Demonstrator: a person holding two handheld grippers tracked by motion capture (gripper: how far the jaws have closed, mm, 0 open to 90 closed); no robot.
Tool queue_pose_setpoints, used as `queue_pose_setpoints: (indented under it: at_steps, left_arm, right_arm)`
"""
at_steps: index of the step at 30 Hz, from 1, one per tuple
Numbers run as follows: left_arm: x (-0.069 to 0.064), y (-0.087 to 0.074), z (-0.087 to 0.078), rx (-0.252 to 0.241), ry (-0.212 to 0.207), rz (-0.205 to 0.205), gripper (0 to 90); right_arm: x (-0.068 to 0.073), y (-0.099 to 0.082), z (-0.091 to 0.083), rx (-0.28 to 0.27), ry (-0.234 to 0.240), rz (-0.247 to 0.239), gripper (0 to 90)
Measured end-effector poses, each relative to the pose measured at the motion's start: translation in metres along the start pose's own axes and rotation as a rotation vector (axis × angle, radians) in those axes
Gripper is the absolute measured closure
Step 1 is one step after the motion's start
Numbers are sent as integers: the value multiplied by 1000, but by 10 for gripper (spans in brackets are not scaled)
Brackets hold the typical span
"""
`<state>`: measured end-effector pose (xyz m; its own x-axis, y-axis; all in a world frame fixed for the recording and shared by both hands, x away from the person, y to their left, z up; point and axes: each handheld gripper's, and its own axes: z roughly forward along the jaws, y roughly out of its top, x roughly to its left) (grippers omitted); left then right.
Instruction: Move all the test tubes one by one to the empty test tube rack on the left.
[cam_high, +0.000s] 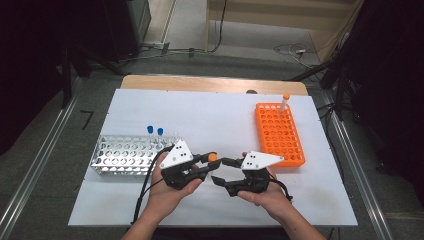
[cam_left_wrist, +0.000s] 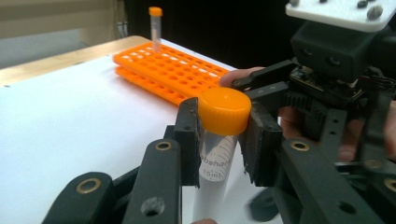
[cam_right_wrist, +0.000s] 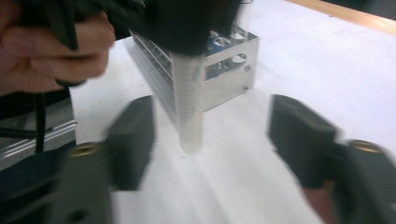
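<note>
Left tool (cam_left_wrist: 219, 140) clamps the clear plastic orange-capped tube (cam_left_wrist: 223, 112) just under its cap, so the open-jawed right tool (cam_right_wrist: 210, 140) should back away without bumping it.

open tabletop (cam_high: 215, 120) between metal rack (cam_high: 122, 155), orange rack (cam_high: 280, 135)

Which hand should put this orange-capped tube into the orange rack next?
Probably the left: the left gripper is shut on the orange-capped tube just under its cap. The right gripper stands open, though nearer the orange rack.
</note>
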<state>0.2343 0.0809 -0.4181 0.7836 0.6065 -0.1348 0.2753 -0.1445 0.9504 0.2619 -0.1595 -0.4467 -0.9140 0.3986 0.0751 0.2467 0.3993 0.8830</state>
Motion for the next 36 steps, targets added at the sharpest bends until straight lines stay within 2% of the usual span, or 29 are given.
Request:
queue_pose_setpoints:
  at_steps: [2, 9, 14, 19, 22, 25, 36]
  left_arm:
    - [5, 2, -5, -7, 20, -1, 711]
    - [25, 7, -31, -37, 108, -8, 711]
    - [42, 10, -54, -76, 177, -42, 712]
    - [54, 11, -73, -90, 243, -44, 711]
    - [62, 8, -82, -98, 274, -60, 711]
    - [68, 6, -88, -106, 299, -74, 711]
    - [93, -1, -109, -130, 388, -110, 711]
  right_arm:
    - [-1, -1, -3, -5, -15, 2, 114]
    - [-12, -3, -13, -13, -49, 26, 4]
    - [-22, -6, -18, -4, -90, 57, 0]
    - [-29, -9, -21, -4, -104, 57, 0]
    - [-32, -10, -22, 1, -114, 59, 0]
    - [-34, -10, -25, 0, -102, 62, 2]
    - [-42, -11, -32, -6, -121, 77, 5]
